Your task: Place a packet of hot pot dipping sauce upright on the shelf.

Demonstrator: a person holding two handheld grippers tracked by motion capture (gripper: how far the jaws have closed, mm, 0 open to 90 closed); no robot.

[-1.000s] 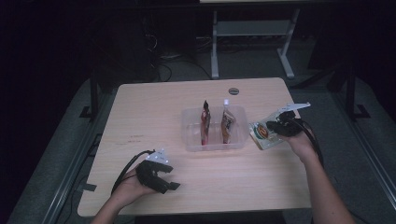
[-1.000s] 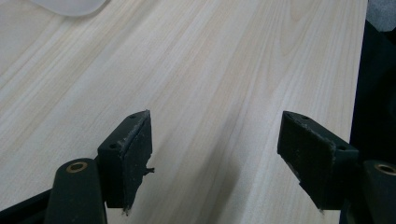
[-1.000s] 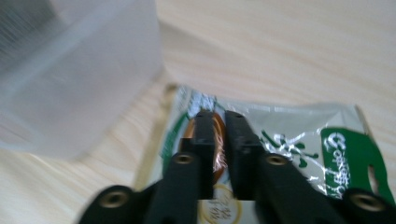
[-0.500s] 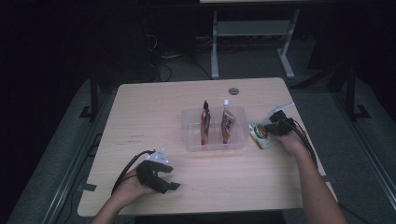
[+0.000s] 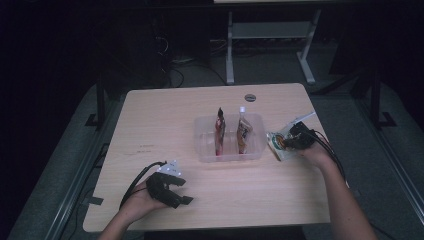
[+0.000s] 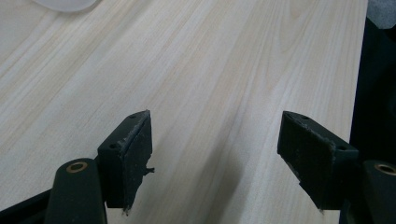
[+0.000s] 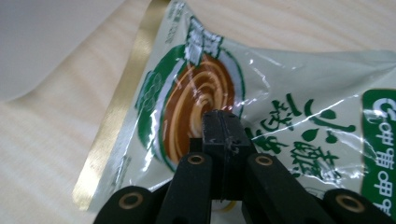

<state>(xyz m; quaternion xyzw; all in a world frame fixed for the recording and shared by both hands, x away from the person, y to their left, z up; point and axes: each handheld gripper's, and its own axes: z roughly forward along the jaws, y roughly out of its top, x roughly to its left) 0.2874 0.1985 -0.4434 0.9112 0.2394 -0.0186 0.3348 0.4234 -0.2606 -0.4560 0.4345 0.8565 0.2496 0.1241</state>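
A green-and-white food packet with a brown swirl picture and a gold edge hangs just right of the clear plastic container. My right gripper is shut on the packet, its black jaws pressed together on the film. In the high view the right gripper and the packet are at the table's right side. Two upright pouches, a dark red one and a brown one with a white cap, stand inside the container. My left gripper rests open at the front left, with bare wood between its jaws.
The light wooden table has a round grommet near its far edge. A white desk frame stands on the dark floor beyond. The table edge runs close on the right in the left gripper view.
My right hand has shifted a little to the left with the packet, closer to the container. The left hand has stayed put.
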